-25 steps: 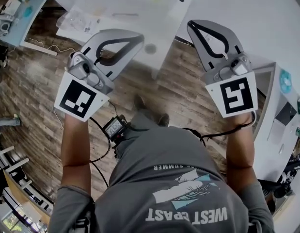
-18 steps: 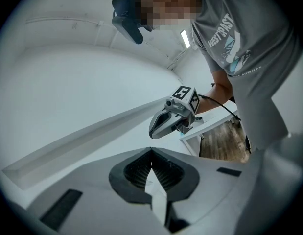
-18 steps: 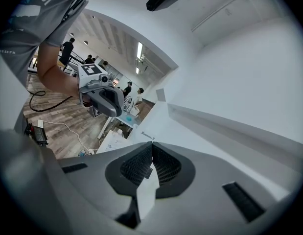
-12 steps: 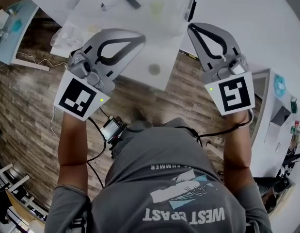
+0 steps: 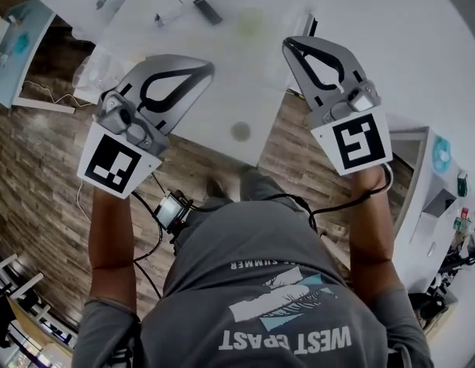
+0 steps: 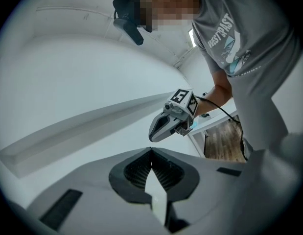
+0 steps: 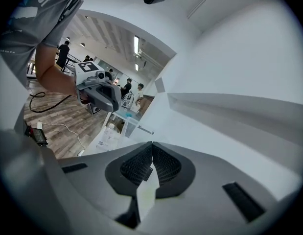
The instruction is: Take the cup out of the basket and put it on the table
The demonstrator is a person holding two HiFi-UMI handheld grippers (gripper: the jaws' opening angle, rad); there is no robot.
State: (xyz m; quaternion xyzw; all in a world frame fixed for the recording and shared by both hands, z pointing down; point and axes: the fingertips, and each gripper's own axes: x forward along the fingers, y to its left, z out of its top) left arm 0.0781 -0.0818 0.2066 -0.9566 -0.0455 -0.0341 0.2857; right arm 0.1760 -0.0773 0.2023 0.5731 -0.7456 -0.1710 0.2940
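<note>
In the head view a pale greenish shape (image 5: 249,23) lies on the white table (image 5: 222,75); it is too washed out to tell whether it is the cup or a basket. My left gripper (image 5: 209,66) is held in the air over the table's near edge, jaws shut and empty. My right gripper (image 5: 286,43) hangs beside it over the table's right corner, also shut and empty. In the left gripper view the left gripper's (image 6: 151,151) jaws meet with nothing between them, and the right gripper (image 6: 152,135) shows beyond. In the right gripper view the right gripper's (image 7: 151,143) jaws are likewise together.
A small black object (image 5: 207,10) and a thin pen-like item (image 5: 166,15) lie far back on the table. A clear plastic bag (image 5: 95,64) hangs at its left edge. A white side unit (image 5: 429,182) stands to the right. Cables and a small device (image 5: 172,209) hang at the person's waist over wood flooring.
The person has stepped closer to the table, and both grippers now reach further over its near edge. Both stay shut and empty.
</note>
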